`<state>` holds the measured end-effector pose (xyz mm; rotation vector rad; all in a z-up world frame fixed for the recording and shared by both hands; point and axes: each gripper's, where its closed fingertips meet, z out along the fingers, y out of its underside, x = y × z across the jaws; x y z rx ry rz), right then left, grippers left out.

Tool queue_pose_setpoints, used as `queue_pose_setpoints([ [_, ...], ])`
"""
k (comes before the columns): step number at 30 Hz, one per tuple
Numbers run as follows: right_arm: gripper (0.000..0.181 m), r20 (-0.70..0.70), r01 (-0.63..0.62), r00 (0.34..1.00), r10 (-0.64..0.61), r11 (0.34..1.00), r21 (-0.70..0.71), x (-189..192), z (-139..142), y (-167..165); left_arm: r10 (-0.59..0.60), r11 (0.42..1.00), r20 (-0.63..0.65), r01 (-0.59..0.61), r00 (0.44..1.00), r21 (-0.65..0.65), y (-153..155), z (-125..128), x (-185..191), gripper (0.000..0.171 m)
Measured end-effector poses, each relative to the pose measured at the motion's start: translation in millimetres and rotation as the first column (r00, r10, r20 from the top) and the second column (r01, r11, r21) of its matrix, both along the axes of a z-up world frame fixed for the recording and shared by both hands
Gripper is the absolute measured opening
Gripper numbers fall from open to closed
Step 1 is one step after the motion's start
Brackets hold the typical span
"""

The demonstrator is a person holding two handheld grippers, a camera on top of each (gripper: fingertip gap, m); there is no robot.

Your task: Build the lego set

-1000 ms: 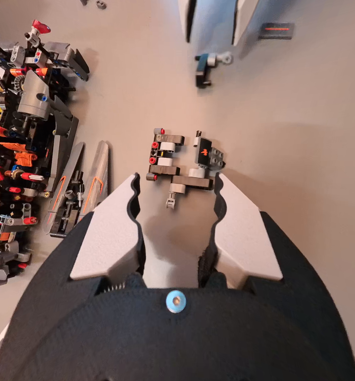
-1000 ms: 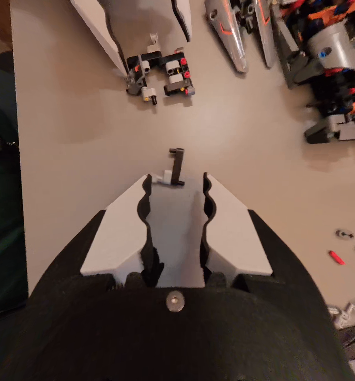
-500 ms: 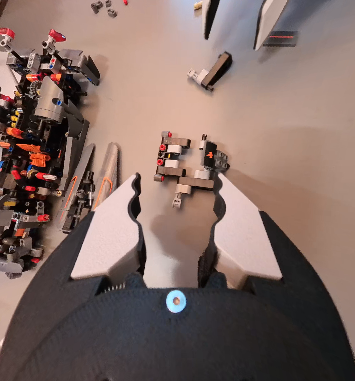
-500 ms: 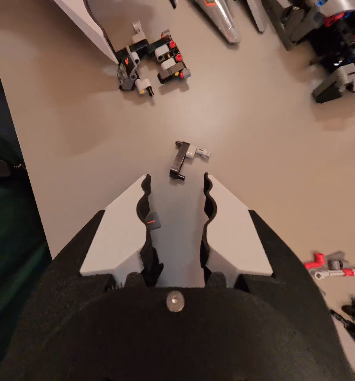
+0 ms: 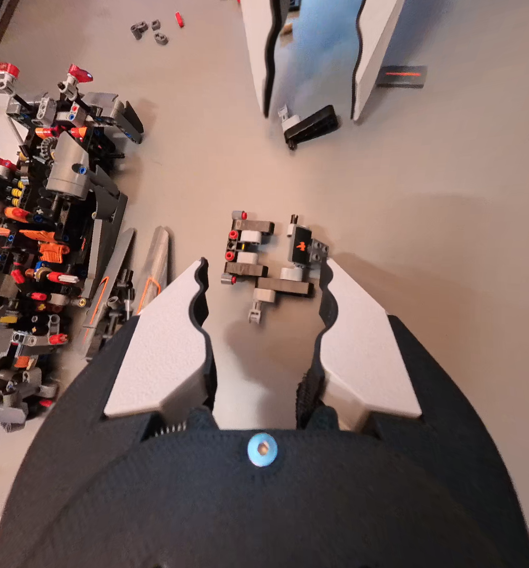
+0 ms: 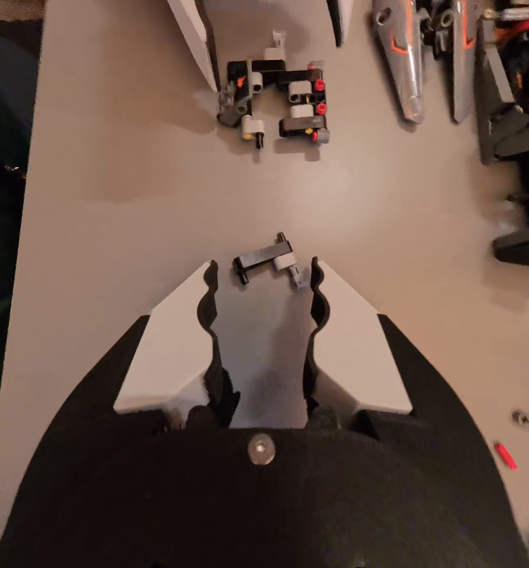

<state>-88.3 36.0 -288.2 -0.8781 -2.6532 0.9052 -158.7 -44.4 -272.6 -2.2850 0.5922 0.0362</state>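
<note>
A small black-and-grey sub-assembly [image 5: 269,261] with red pins lies on the tan table just ahead of my open, empty left gripper [image 5: 264,264]; its right fingertip touches or nearly touches the sub-assembly's right end. It also shows in the right wrist view [image 6: 275,95]. A small black beam with a grey connector [image 6: 267,258] lies flat between the tips of my open, empty right gripper [image 6: 264,266]; it also shows in the left wrist view [image 5: 310,124] under the right gripper's fingers [image 5: 263,58].
A large partly built black, grey and orange model [image 5: 41,230] fills the left side, with two long grey panels [image 5: 127,276] beside it. Small loose parts [image 5: 152,29] lie far back. A black tile with an orange line [image 5: 401,76] lies at the right. The table edge [image 6: 29,184] runs along the left. The grippers' ends are close to 12 cm from one another.
My right gripper has let go of the small black beam, which now lies flat on the table, turned, between its tips. My left gripper has stayed open by the sub-assembly.
</note>
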Motion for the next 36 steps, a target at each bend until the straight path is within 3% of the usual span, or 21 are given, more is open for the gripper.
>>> queue_pose_setpoints([
  [4, 0.041, 0.032, -0.067, 0.997, 0.067, 0.998, -0.005, -1.1, -5.8, -2.7, -0.021, 0.999, -0.005, 0.021, 1.0, -0.028, 5.5, -5.4, 4.7, 0.074],
  [26, 0.041, -0.034, 0.023, 0.999, -0.026, 0.996, -0.086, -45.9, -4.9, -32.3, -0.034, 0.998, 0.054, 0.037, 0.998, -0.052, 19.1, -18.1, 8.3, 0.072],
  [36, 0.041, -0.037, 0.013, 0.999, -0.017, 0.995, -0.095, -46.7, -4.9, -34.8, -0.035, 0.999, 0.053, 0.037, 0.998, -0.04, 19.0, -17.8, 6.9, 0.072],
])
